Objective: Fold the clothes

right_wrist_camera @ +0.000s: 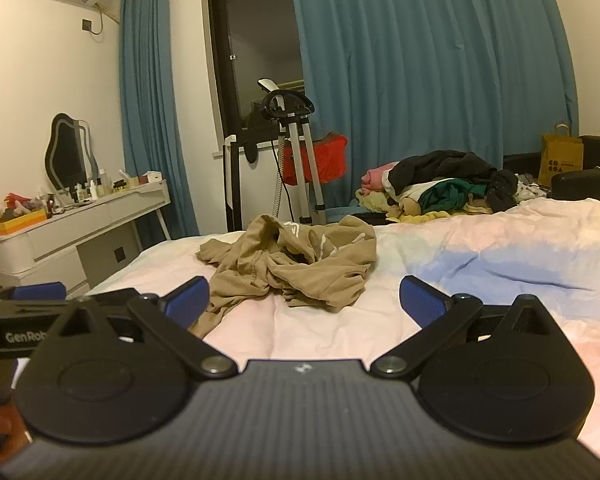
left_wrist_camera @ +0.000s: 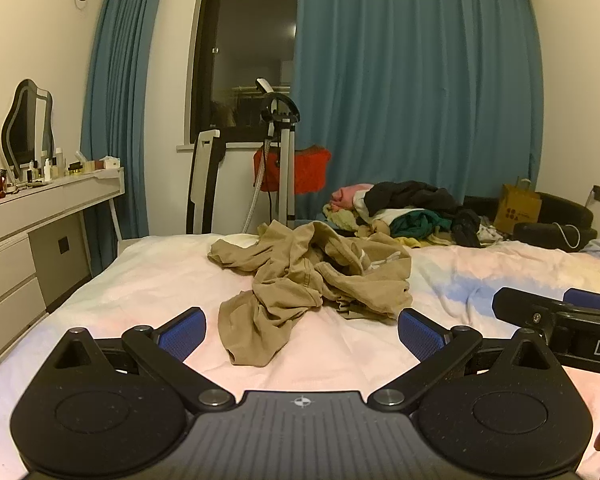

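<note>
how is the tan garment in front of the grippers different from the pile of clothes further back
The tan garment is a single piece in one colour; the clothes pile mixes black, green, pink and yellow items. The tan garment lies near both open grippers; the pile lies far behind. Both are crumpled, unfolded.

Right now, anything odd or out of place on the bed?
The tan garment lies crumpled mid-bed, not spread flat. A mixed clothes pile sits heaped at the far edge. Both tongs, left and right, are open and empty. No damage or spills visible.
</note>
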Tool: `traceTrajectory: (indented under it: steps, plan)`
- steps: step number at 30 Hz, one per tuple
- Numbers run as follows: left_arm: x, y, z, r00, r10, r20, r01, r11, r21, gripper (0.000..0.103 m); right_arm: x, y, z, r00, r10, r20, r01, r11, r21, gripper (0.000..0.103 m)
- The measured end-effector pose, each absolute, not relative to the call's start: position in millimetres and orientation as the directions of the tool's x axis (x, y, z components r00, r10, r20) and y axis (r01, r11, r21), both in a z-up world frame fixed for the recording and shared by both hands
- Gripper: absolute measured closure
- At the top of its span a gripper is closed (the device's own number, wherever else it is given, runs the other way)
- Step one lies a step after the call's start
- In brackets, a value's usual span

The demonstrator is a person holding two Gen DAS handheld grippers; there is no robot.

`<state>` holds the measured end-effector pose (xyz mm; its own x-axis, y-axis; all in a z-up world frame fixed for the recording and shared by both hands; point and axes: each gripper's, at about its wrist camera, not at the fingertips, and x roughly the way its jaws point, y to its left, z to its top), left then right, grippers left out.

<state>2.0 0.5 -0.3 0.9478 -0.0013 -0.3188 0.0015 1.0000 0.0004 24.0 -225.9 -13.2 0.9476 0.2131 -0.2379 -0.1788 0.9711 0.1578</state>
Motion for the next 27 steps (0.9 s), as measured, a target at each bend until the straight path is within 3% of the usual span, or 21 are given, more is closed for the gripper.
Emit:
traceTrajectory:
  steps: [18, 27]
  plan:
    - [6, -2, -10, 0.934, 0.001, -0.357, -0.012, 1.0, -0.028, 0.0, 18, -233, -10, 0.96, 0.2, -0.194, -0.167, 0.97, 0.174, 0.0]
    - [8, -8, -16, 0.933, 0.034, -0.357, -0.031, 0.999, 0.014, 0.0, 16, -235, -3, 0.965, 0.192, -0.178, -0.159, 0.97, 0.184, 0.0]
